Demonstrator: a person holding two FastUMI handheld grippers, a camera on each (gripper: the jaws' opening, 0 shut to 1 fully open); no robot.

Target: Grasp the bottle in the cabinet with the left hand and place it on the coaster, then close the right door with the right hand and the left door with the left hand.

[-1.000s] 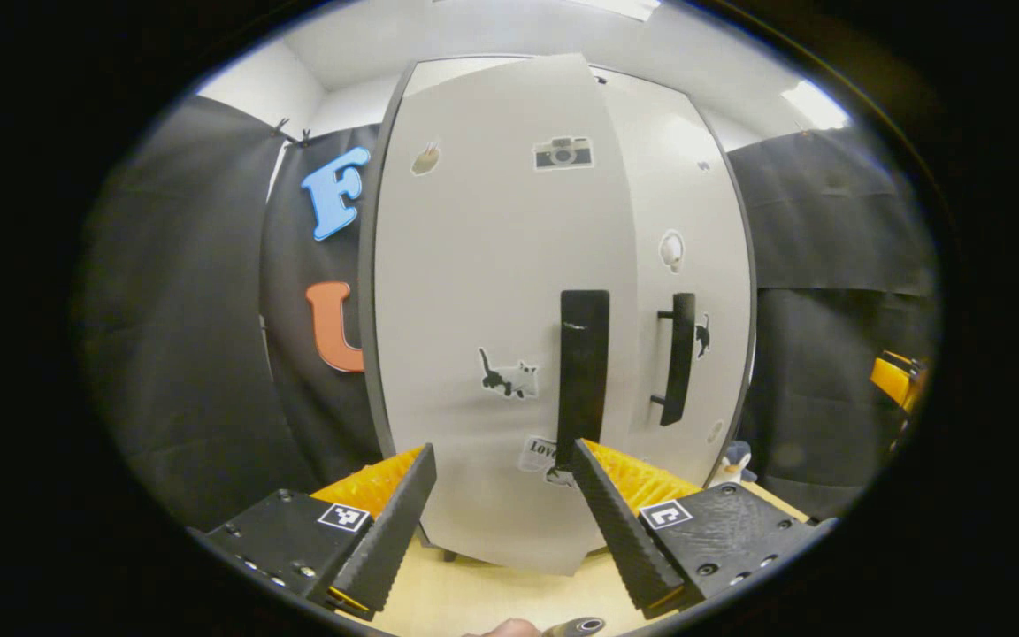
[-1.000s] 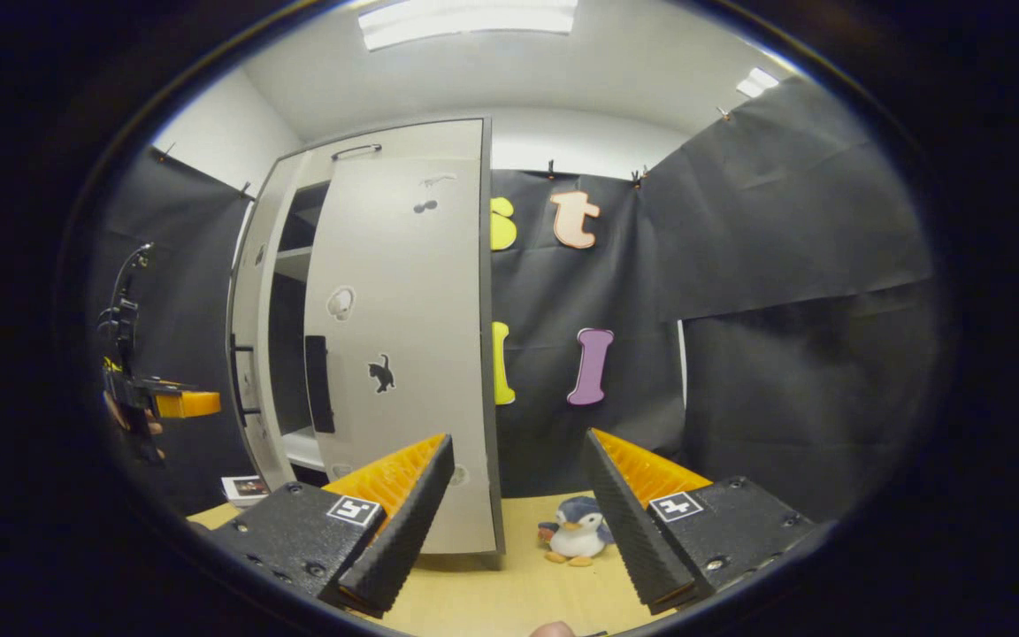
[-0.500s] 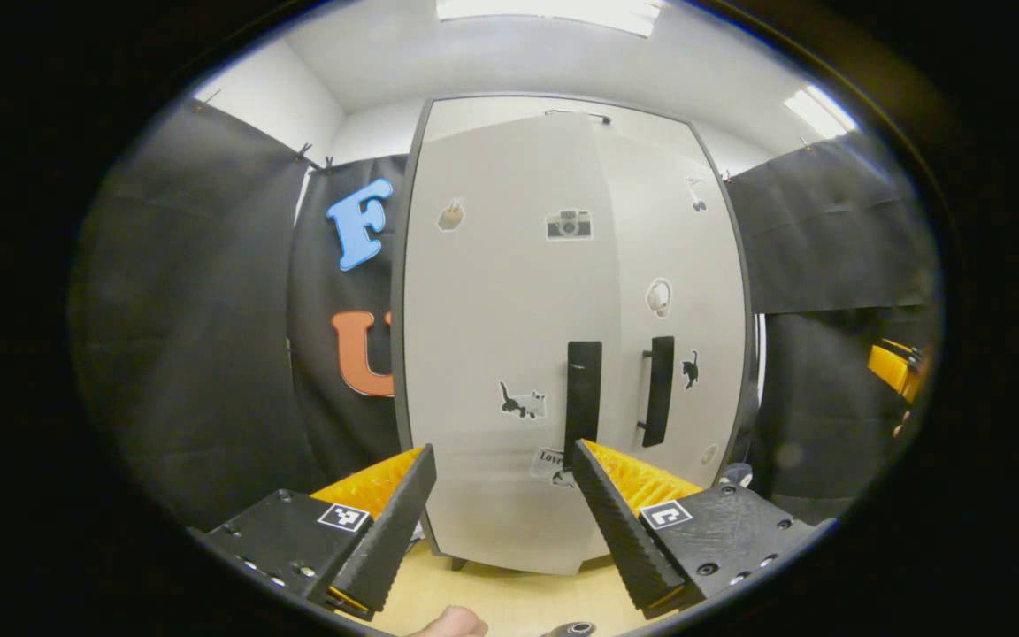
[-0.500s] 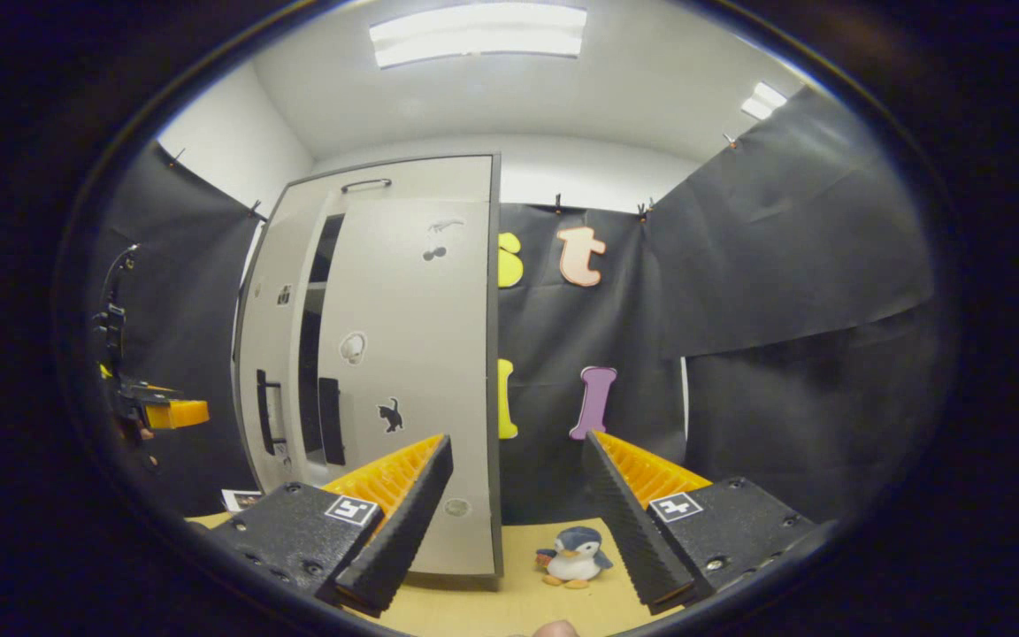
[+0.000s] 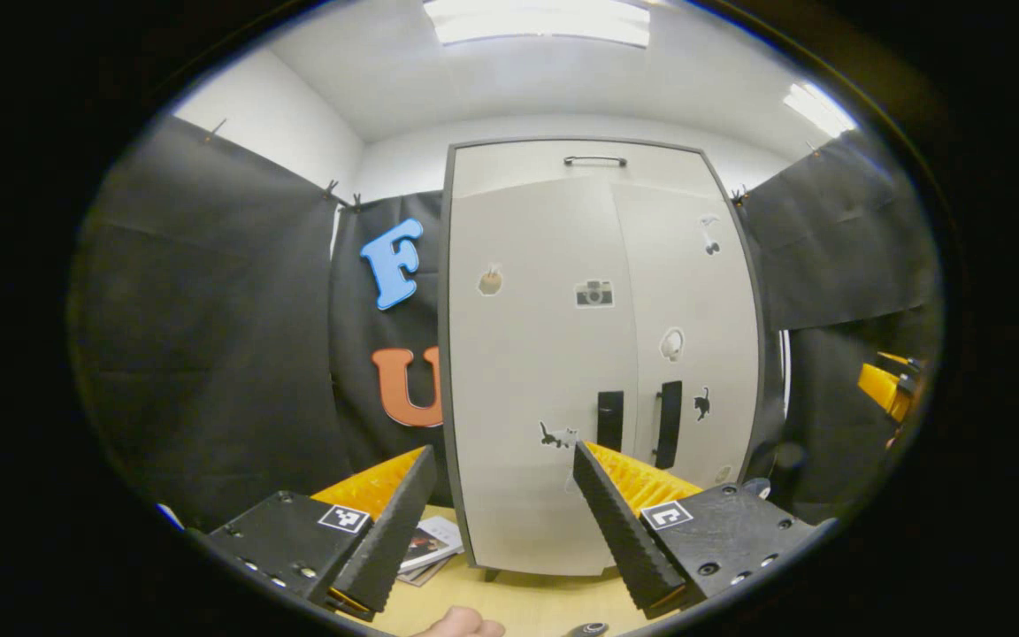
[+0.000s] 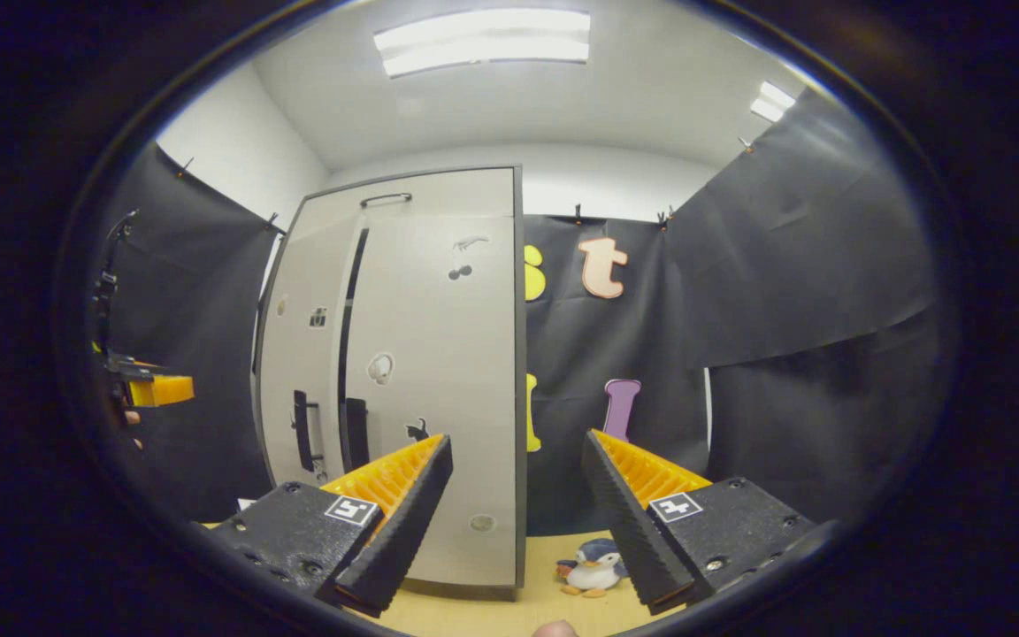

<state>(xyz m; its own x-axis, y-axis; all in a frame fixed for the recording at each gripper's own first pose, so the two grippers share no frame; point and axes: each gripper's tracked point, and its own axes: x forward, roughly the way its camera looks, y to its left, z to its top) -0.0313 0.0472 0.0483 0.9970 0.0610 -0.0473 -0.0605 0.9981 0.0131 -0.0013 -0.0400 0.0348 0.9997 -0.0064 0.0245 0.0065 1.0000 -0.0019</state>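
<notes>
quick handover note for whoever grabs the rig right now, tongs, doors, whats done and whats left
Left tongs: open, empty, facing the cabinet front, off the doors.
Right tongs: open, empty, off to the cabinet's right side.
Left door and right door look shut in the left gripper view; the right gripper view shows a thin dark gap between them.
Bottle and coaster: cannot confirm from here.
Left: check the gap; press the left door home if needed.

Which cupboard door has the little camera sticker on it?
The left door has the camera sticker, beside the seam between the doors. The right door carries other small stickers, but no camera.
</notes>
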